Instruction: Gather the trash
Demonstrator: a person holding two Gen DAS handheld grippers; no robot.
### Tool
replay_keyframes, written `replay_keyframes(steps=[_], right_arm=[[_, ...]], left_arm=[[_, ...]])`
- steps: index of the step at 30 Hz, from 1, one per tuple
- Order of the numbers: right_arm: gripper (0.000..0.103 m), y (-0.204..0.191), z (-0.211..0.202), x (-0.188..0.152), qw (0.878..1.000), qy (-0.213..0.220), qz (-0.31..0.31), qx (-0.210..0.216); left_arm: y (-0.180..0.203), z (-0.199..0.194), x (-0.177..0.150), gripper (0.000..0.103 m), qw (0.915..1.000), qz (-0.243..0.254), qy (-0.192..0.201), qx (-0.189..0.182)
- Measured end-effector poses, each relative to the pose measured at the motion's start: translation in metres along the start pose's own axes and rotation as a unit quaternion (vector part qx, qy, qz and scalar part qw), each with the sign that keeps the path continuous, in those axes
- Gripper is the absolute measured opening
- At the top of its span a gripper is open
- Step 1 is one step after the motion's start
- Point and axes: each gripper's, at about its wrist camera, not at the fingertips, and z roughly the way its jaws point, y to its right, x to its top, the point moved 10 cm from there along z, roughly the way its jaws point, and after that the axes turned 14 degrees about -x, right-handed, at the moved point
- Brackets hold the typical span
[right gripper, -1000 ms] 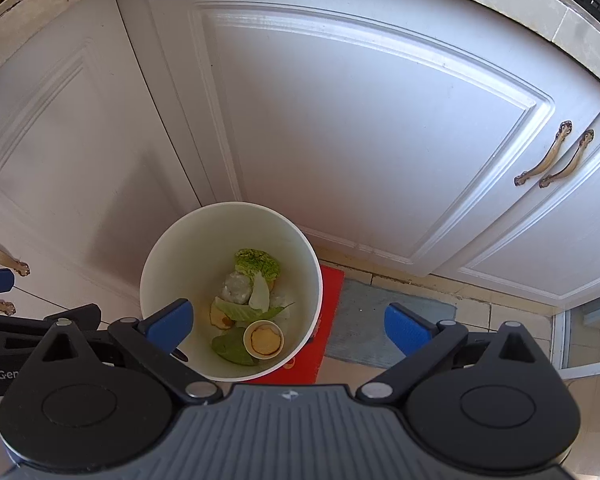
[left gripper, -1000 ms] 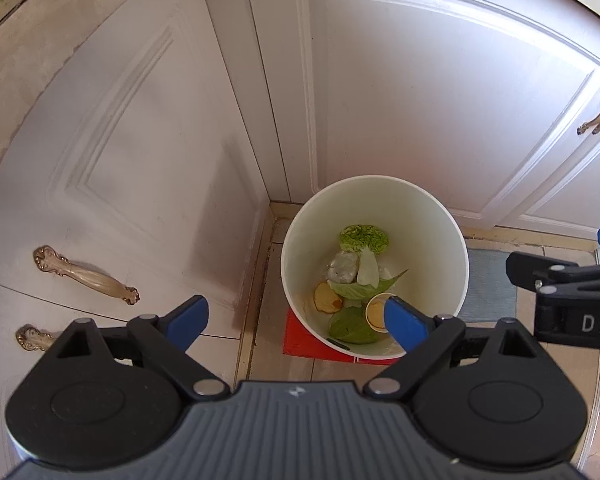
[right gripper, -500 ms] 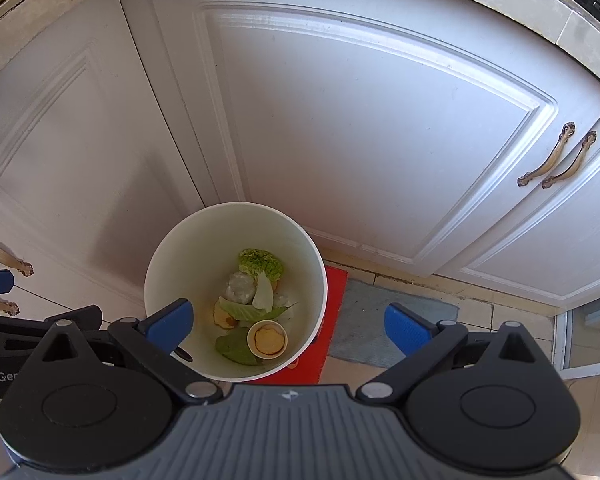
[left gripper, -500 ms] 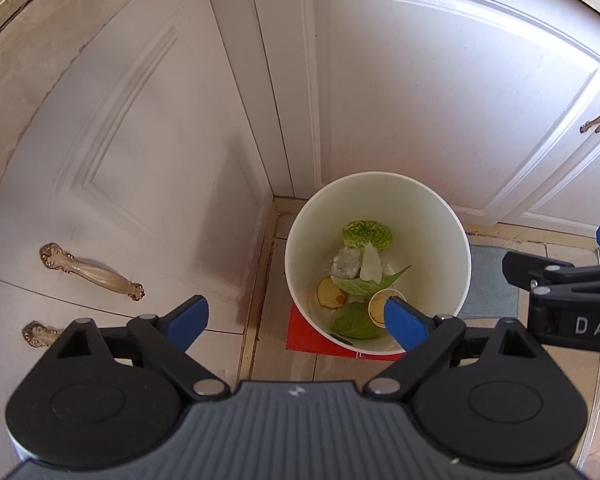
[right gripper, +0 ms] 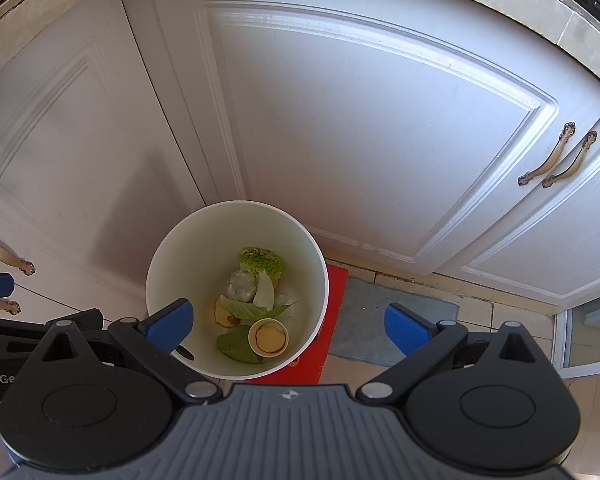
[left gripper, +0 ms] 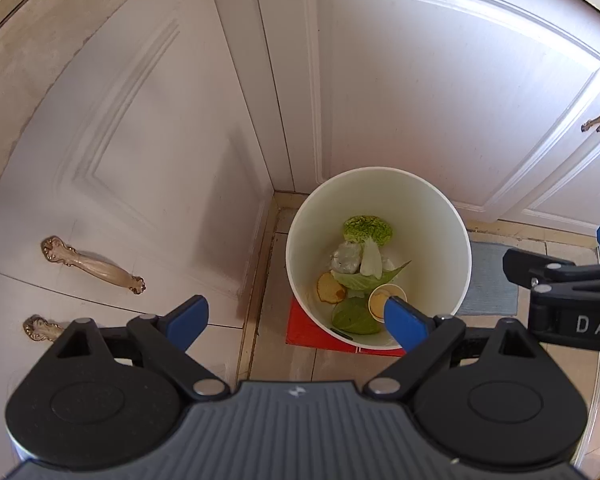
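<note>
White cabinet doors (right gripper: pixel 340 128) are seen behind a white bin (right gripper: pixel 168 264) set on the floor. Vegetable scraps (right gripper: pixel 260 264) and a small cup (right gripper: pixel 268 338) are held inside it. Above it, the left hand-held gripper (left gripper: pixel 296 320) and right hand-held gripper (right gripper: pixel 288 324) are spread wide, empty.

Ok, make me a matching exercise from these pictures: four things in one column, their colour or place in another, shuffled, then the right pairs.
Things:
1. bin
2. mat under the bin
3. small cup
4. rug

Colour or place:
A. red
B. grey, on the floor beside the bin
C. white, standing in the cabinet corner
D. lying among leaves at the bottom of the bin

Pairs: 1-C, 2-A, 3-D, 4-B
</note>
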Motion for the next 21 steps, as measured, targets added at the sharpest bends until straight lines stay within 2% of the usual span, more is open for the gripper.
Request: replay_keyframes(steps=[21], right_arm=[[0.103, 0.0005, 0.0004, 0.0000, 1.000, 0.001, -0.002, 0.000]], left_arm=[[-0.0010, -0.0006, -0.0013, 0.095, 1.0000, 0.000, -0.005, 0.000]])
